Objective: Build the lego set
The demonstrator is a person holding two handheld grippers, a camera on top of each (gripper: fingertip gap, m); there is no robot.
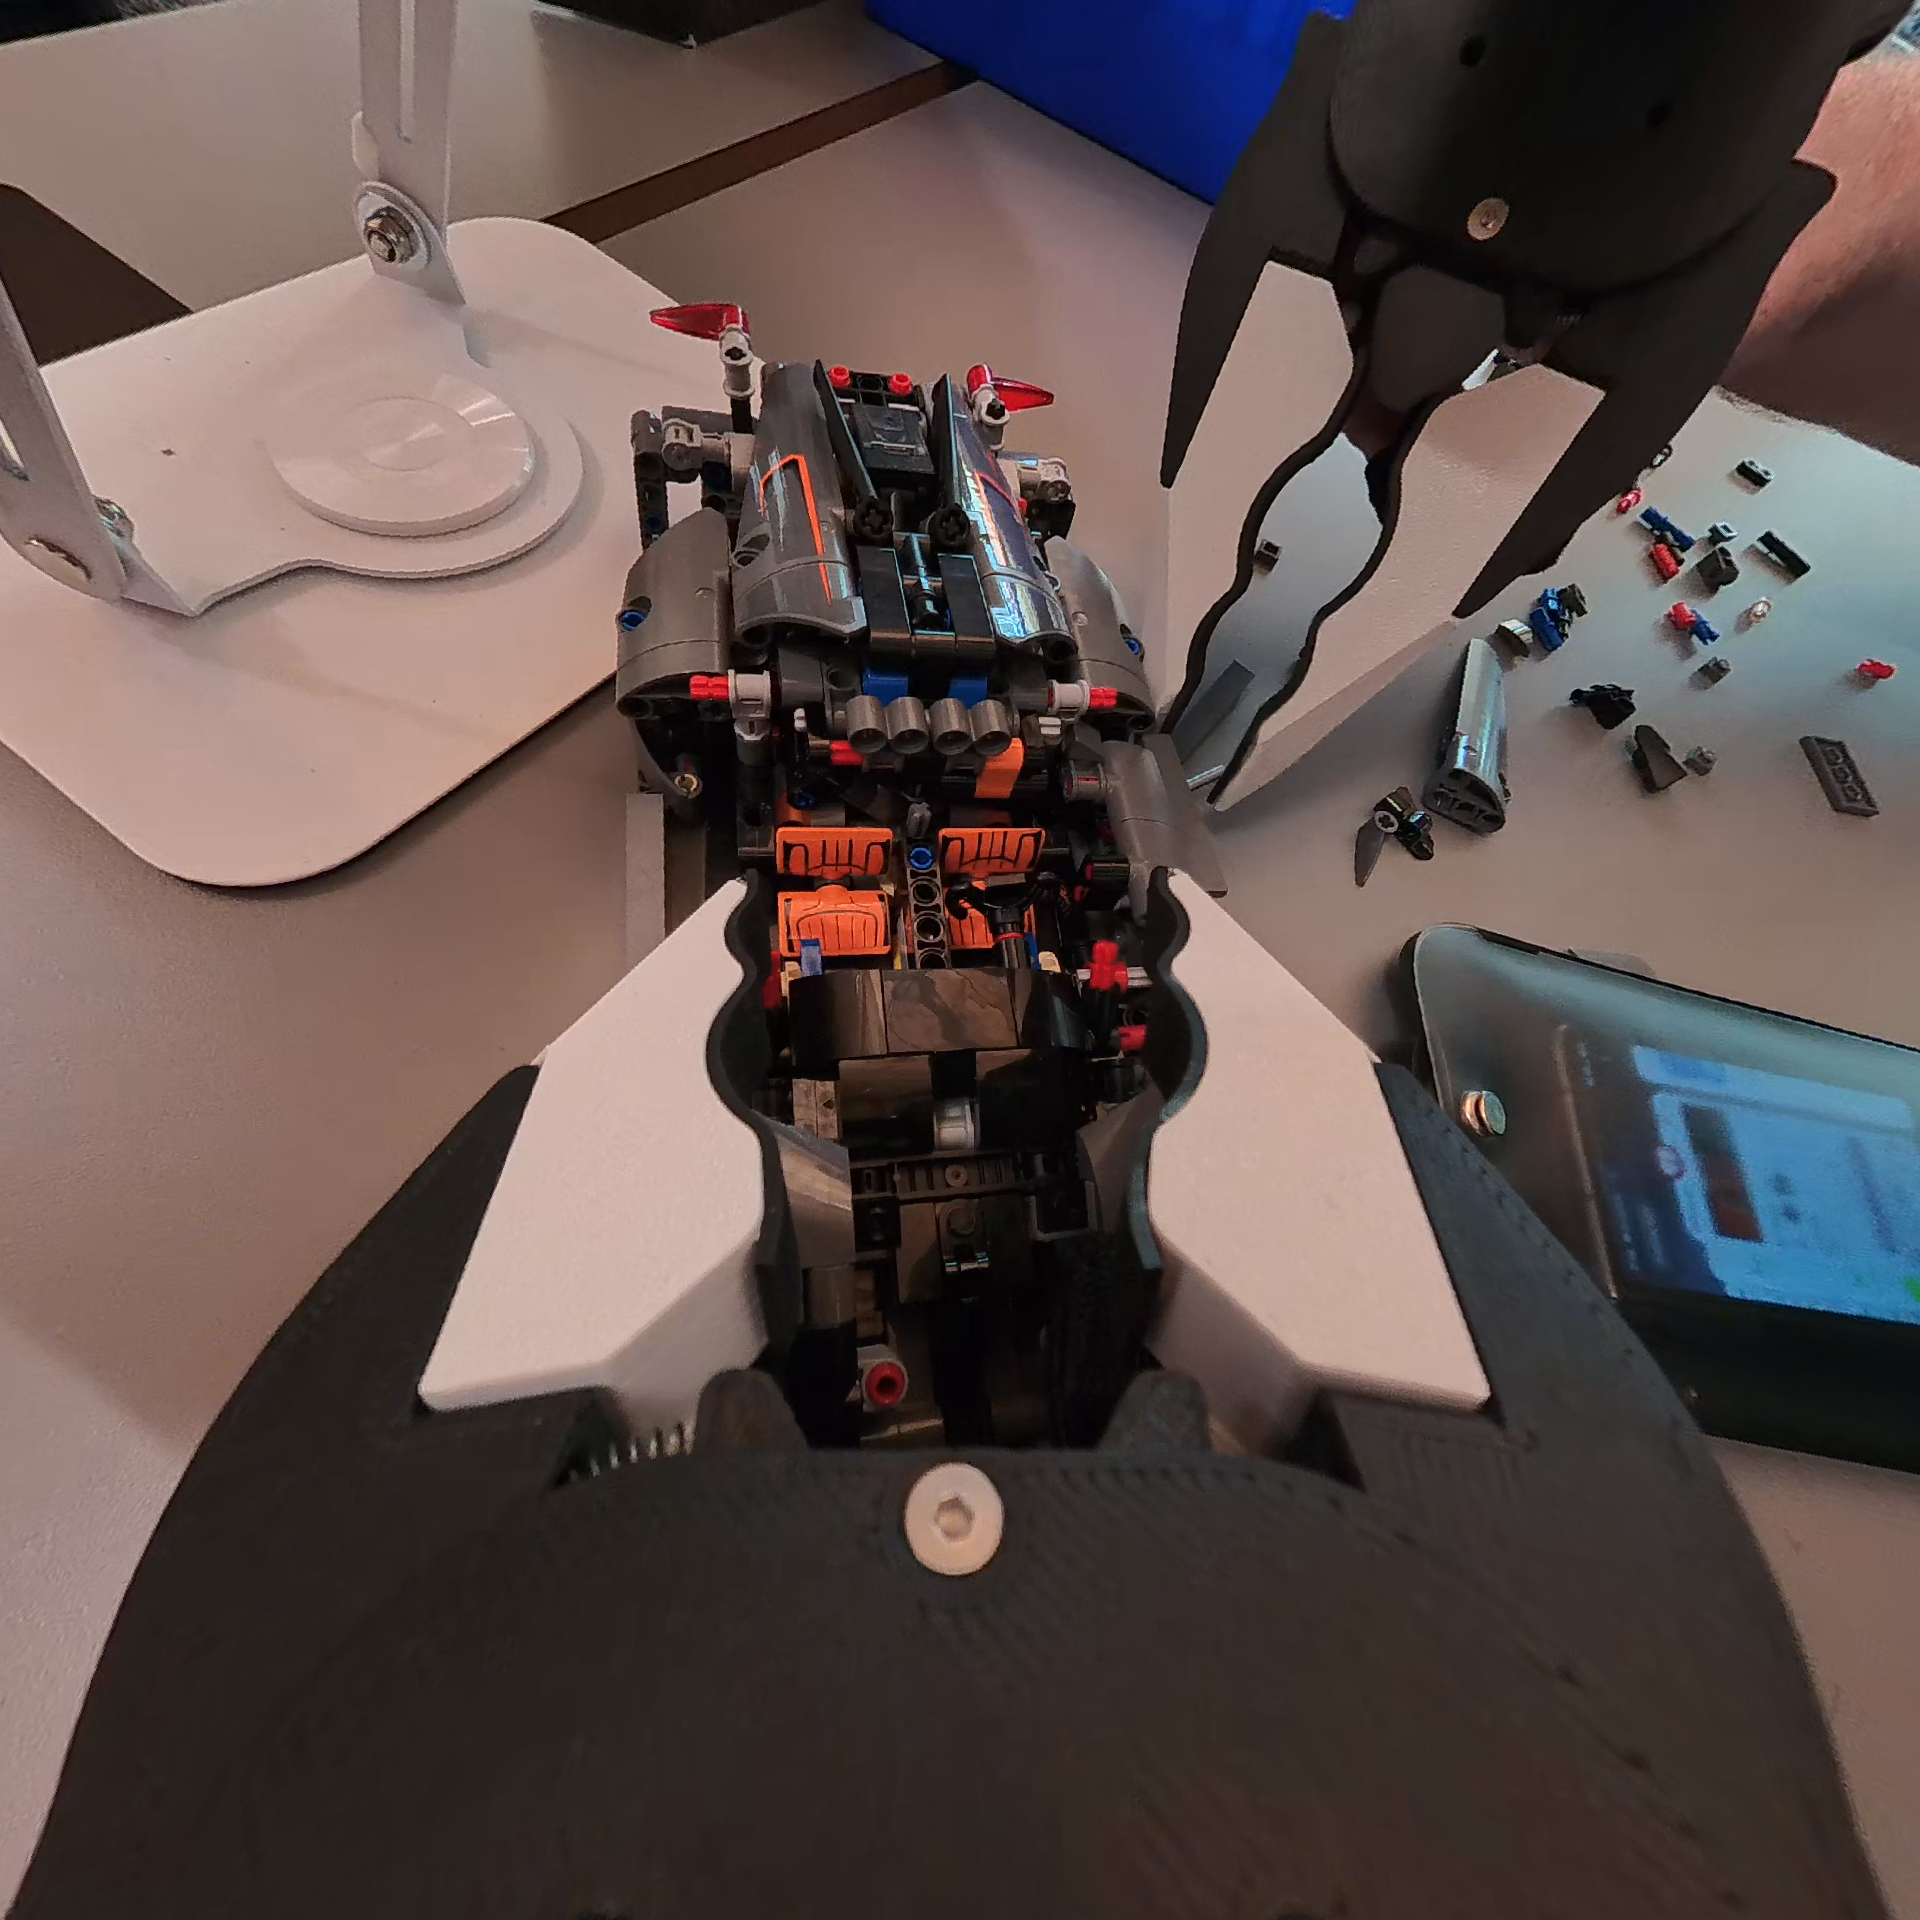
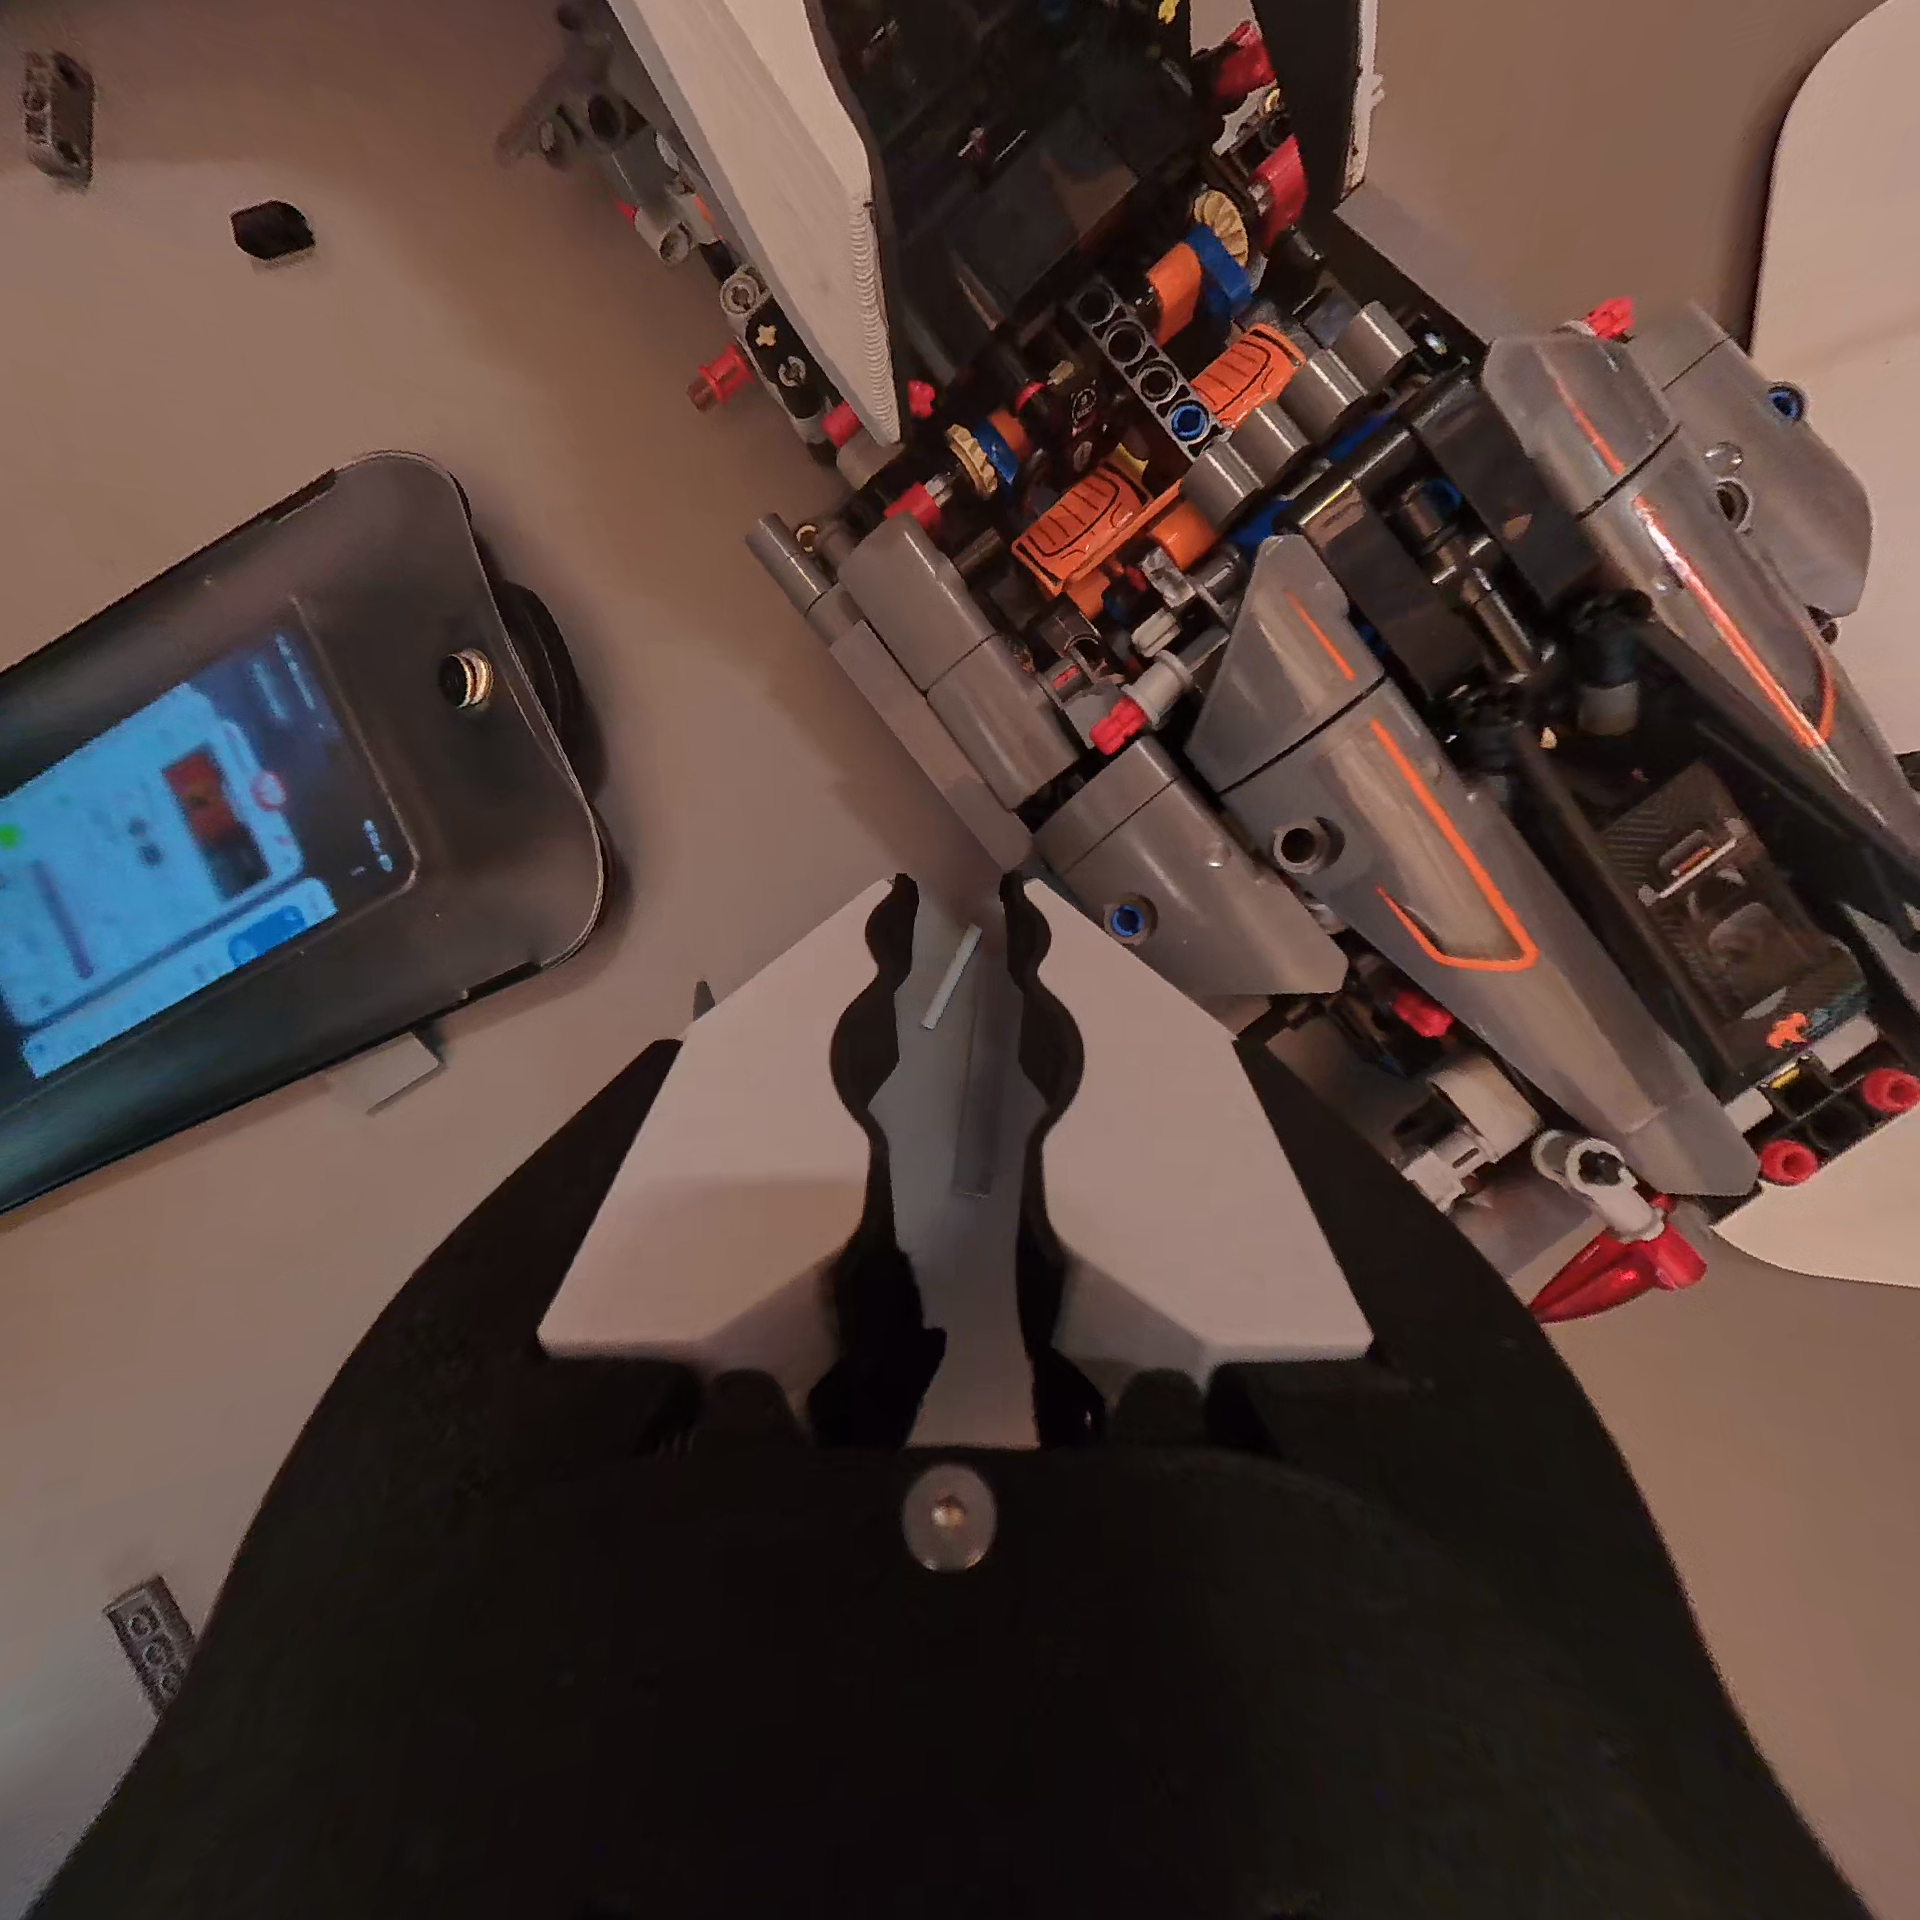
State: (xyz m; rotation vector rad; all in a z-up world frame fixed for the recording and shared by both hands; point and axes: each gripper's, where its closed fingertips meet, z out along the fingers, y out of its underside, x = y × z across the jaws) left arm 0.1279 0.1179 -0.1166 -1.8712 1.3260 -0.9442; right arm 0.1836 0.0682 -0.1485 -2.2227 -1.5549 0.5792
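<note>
Car model: part-built lego car, grey panels w/ orange stripes, sits on the table nose toward the left tool, tail w/ red spikes at the far end.
Left gripper: jaws spread wide, one either side of the car's front half; white fingers hug the bodywork, looks like contact on both flanks but can't be sure. Prob. clamping the car so it won't slide while a part gets pushed on.
Right gripper: jaws nearly closed on a flat grey panel piece, held edge-on; tips just beside the car's side panels, near the rear wheel arch.
Why: piece is lined up w/ the flank, so my guess is next step = press it onto that side.
Loose parts: small red, blue, black, grey bits scattered on the table, right of the car, well apart from it.
Containers: none holding parts; blue box-like thing at the far edge, contents not visible.
Phone: lit screen, lying right of the car, prob. for instructions.
Stand base: white, left of the car; the tail just overlaps its edge.
</note>
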